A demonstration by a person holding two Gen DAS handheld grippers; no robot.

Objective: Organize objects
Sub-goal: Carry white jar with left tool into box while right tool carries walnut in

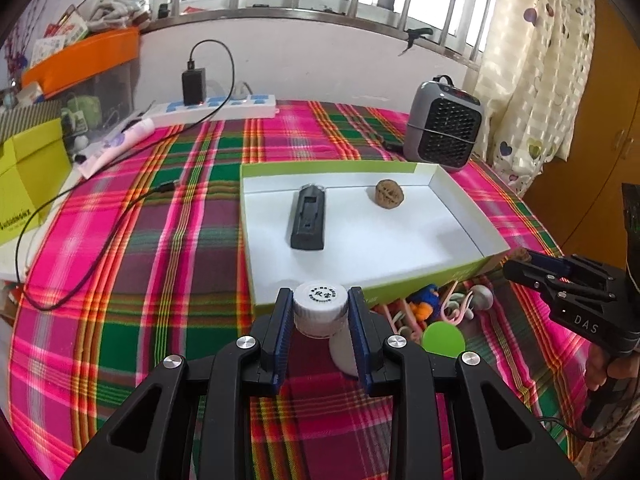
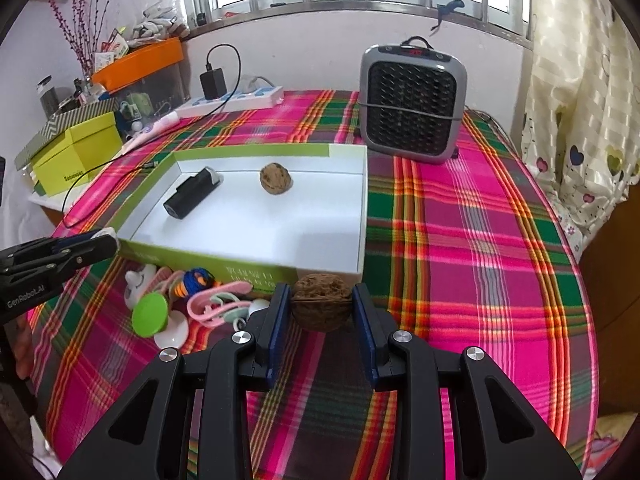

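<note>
My left gripper point(image 1: 320, 312) is shut on a white bottle point(image 1: 320, 304) by its ribbed cap, held just before the near wall of the green-sided white tray point(image 1: 400, 236). In the tray lie a black device point(image 1: 307, 218) and a walnut point(image 1: 389, 194). My right gripper point(image 2: 322, 304) is shut on a second walnut point(image 2: 322, 302), held near the tray's point(image 2: 256, 236) near right corner. The tray's black device point(image 2: 192, 194) and walnut point(image 2: 276, 177) show there too. My left gripper also shows in the right wrist view point(image 2: 102, 240), and my right gripper in the left wrist view point(image 1: 520, 266).
A pile of small items lies before the tray: green disc point(image 2: 149, 314), pink clips point(image 2: 216, 306), an orange-blue toy point(image 2: 194, 280), white pieces. A grey heater point(image 2: 412, 108) stands at the back right, a power strip with charger point(image 2: 236, 96) at the back, yellow-green boxes point(image 2: 76, 152) on the left.
</note>
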